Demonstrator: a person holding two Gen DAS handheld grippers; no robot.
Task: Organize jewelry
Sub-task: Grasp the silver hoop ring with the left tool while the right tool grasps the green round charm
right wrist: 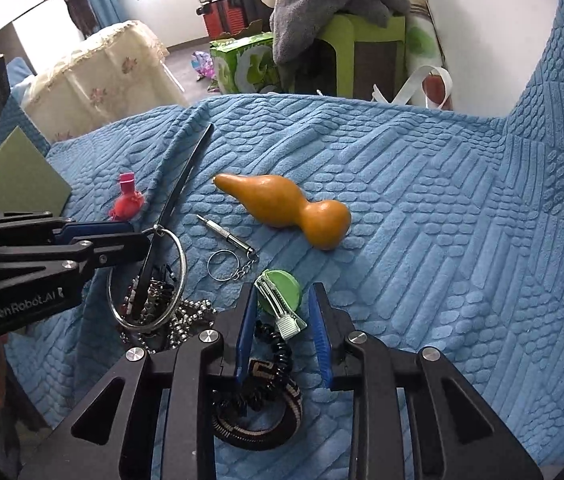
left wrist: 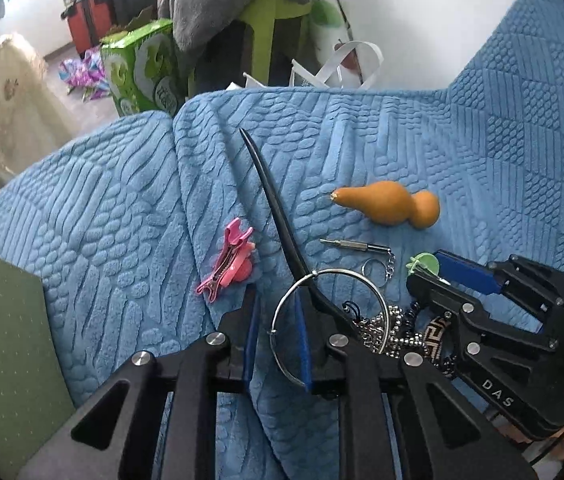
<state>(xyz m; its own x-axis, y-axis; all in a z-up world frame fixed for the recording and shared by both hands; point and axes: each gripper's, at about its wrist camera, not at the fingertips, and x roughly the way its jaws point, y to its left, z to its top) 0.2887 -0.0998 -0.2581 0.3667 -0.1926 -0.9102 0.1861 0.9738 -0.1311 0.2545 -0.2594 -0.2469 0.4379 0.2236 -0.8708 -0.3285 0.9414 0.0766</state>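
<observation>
Left to right on the blue cover (left wrist: 401, 140): pink clip (left wrist: 228, 266), black stick (left wrist: 270, 208), steel bangle (left wrist: 323, 320), bead chain (right wrist: 186, 320), key-ring screwdriver (right wrist: 228, 232), gourd (right wrist: 285, 208), green clip (right wrist: 280, 296).

Left gripper (left wrist: 278, 340): jaws narrowed around the bangle's left arc; pad contact not certain, so grip cannot be confirmed.

Right gripper (right wrist: 282, 344): jaws part-open, straddling the green clip, not pressing it. Clip's long axis runs diagonally between the pads, directly ahead; right hand is nearer it.
</observation>
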